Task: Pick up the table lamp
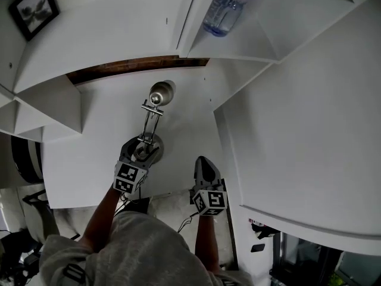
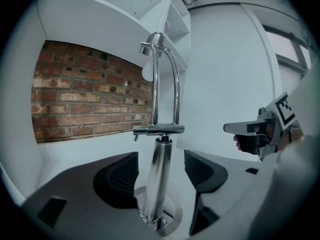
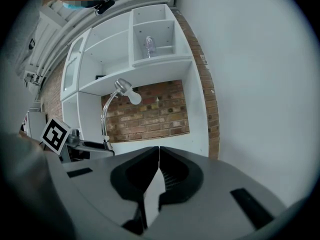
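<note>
Your left tool [image 2: 161, 164] is set low on the table lamp [image 1: 152, 119], its 2 jaws spread wide with the chrome stem standing between them. There's a gap on either side, so no pad is pressing yet. That low spot makes sense to me: just above the round base [image 2: 162, 220] the stem is straight and thick, and most of the weight likely sits there.

The lamp stands upright on the white table [image 1: 101, 130] inside an alcove, with its head [image 1: 161, 92] leaning toward the brick wall [image 2: 85, 94].

Your right tool [image 3: 159, 156] is pressed together with nothing in it. It hangs off to the right, well apart from the lamp, and I'd say it's parked there to keep out of the way.

Now watch your room. The shelf [image 1: 119, 34] roofs the alcove, and from the left gripper view the arch of the lamp looks to reach near its underside, so a straight lift has little headroom. The white side panel [image 1: 221, 124] closes in on the right, near that idle tool. Your open way out is back toward you, over the table's front edge.
</note>
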Action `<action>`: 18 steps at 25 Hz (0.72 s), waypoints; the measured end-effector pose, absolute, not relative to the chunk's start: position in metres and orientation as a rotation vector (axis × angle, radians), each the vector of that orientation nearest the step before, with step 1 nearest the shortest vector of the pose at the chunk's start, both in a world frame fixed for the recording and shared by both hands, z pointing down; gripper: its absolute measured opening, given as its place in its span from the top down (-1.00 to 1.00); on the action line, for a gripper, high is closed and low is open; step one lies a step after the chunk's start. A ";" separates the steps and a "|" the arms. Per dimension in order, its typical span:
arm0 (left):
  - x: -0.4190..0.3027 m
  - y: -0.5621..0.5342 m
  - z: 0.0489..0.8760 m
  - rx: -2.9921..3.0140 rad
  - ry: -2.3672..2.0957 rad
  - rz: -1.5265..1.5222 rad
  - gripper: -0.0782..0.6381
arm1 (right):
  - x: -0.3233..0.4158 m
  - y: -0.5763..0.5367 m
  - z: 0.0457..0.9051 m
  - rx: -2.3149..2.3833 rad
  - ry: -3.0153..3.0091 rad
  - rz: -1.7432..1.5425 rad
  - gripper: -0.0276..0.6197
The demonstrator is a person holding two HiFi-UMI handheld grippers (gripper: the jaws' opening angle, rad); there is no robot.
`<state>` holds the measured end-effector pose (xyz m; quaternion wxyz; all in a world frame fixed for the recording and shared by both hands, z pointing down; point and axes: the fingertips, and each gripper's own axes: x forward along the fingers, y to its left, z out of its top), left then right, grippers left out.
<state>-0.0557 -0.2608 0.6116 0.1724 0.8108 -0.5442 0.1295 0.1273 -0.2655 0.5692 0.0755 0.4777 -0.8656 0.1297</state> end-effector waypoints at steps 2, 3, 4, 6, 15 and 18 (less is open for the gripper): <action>-0.053 -0.266 0.614 2.308 -1.542 0.378 0.02 | 0.127 -0.271 0.571 1.429 -2.594 0.392 0.84; -0.051 -0.269 0.614 2.314 -1.541 0.380 0.02 | 0.126 -0.274 0.571 1.429 -2.593 0.394 0.84; -0.050 -0.273 0.615 2.320 -1.543 0.384 0.02 | 0.126 -0.278 0.572 1.428 -2.592 0.397 0.84; -0.048 -0.279 0.616 2.329 -1.556 0.394 0.02 | 0.125 -0.284 0.575 1.423 -2.589 0.400 0.84; -0.045 -0.296 0.611 2.343 -1.587 0.345 0.02 | 0.113 -0.302 0.581 1.376 -2.597 0.403 0.84; -0.047 -0.300 0.611 2.346 -1.612 0.321 0.06 | 0.112 -0.304 0.582 1.373 -2.599 0.407 0.84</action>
